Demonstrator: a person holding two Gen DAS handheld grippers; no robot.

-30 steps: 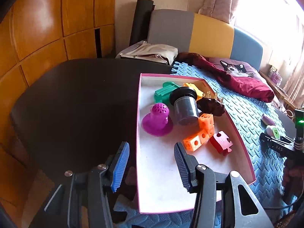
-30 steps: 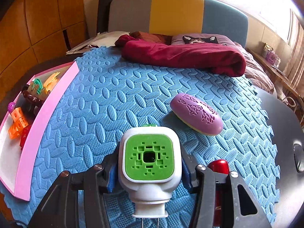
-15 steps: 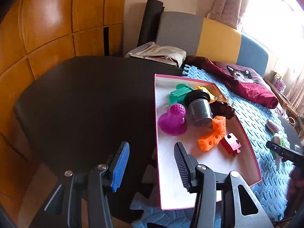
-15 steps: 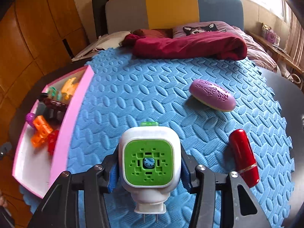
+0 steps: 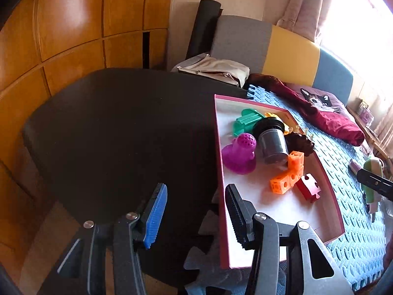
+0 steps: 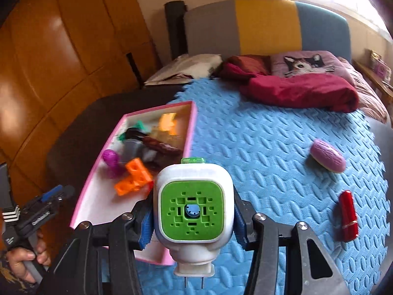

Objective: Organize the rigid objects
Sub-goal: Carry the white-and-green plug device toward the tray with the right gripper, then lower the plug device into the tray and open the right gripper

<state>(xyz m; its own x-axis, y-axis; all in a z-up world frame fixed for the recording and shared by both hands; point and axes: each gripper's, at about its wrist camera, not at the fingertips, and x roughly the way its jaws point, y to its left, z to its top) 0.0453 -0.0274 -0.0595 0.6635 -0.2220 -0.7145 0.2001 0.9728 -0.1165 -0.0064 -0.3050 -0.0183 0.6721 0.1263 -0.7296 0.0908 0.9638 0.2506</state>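
Surface: blue foam mat (image 6: 258, 147), pink-rimmed tray (image 6: 194, 123) along its left edge.
Right gripper (image 6: 192, 223): clamped on white-green plug-in device (image 6: 192, 209), beside the tray's near corner.
Left gripper (image 5: 194, 218): jaws apart, holding nothing, straddling the tray's left rim.

My left wrist camera is looking forward along its fingers from the table's near-left edge, facing the pink tray (image 5: 332, 206) close below. My right wrist camera is looking from above the blue foam mat (image 6: 270, 147), facing the sofa. Both are sharing the tray, mat and sofa.
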